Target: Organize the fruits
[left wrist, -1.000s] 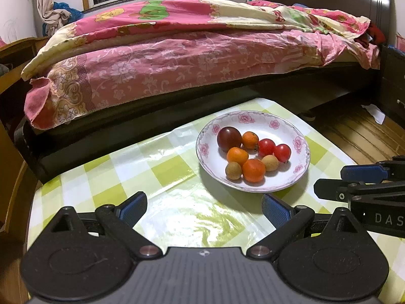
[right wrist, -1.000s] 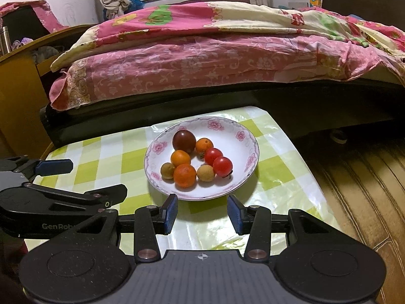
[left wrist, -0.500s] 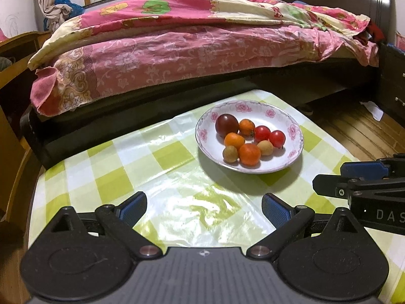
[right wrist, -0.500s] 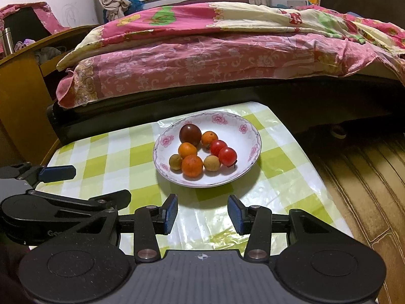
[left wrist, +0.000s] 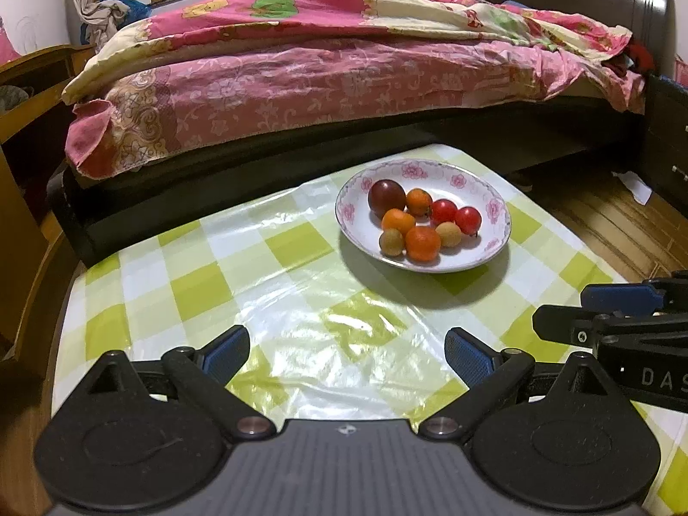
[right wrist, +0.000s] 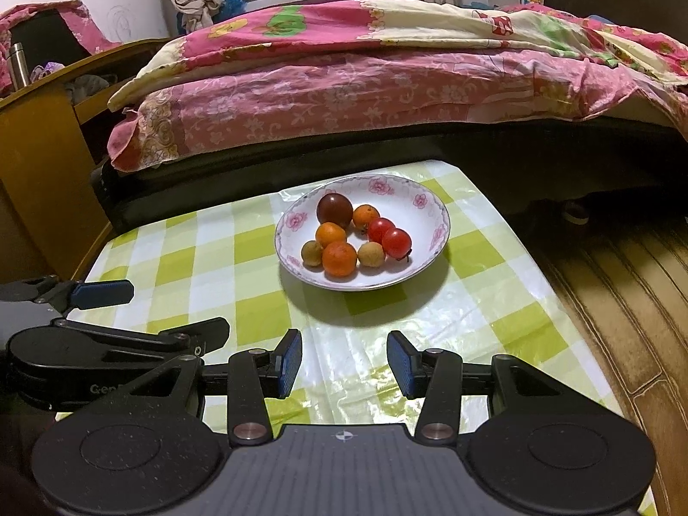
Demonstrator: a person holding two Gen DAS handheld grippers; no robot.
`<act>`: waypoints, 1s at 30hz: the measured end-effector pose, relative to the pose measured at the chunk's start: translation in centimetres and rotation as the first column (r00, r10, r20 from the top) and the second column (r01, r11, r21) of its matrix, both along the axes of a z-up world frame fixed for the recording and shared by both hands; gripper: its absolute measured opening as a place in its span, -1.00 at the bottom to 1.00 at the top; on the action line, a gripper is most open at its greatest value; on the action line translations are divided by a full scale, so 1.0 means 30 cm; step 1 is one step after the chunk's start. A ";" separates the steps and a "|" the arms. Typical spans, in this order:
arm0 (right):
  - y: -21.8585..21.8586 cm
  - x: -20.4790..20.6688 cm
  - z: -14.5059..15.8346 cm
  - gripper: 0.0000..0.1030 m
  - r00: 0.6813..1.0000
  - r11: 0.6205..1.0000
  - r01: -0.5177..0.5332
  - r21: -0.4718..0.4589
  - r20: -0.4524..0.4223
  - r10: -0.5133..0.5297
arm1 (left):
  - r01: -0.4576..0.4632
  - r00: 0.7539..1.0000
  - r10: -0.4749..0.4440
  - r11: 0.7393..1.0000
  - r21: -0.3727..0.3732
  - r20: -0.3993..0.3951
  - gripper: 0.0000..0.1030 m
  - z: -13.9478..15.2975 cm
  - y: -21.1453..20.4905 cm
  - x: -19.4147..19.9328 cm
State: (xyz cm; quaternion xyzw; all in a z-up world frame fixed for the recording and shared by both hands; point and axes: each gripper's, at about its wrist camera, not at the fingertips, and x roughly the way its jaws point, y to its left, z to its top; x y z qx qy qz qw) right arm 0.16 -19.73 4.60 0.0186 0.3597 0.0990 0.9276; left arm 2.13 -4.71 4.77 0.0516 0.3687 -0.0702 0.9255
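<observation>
We hold our left gripper (left wrist: 347, 357) above the checked tablecloth (left wrist: 284, 301), on the near side of the plate (left wrist: 494, 243) and well short of it, jaws spread wide with nothing between them. The plate carries all the fruits (left wrist: 423, 219) clustered together: a dark plum, oranges, tomatoes and brownish longans. Our right gripper (right wrist: 344, 363) hovers nearer the plate's front rim, jaws released and empty, a narrower gap between them.
</observation>
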 end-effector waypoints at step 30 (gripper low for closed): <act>0.028 -0.086 -0.015 -0.17 0.999 1.000 -0.005 -0.021 -0.035 0.004 | -0.007 1.000 0.008 0.998 0.055 -0.018 1.00 -0.031 0.009 -0.105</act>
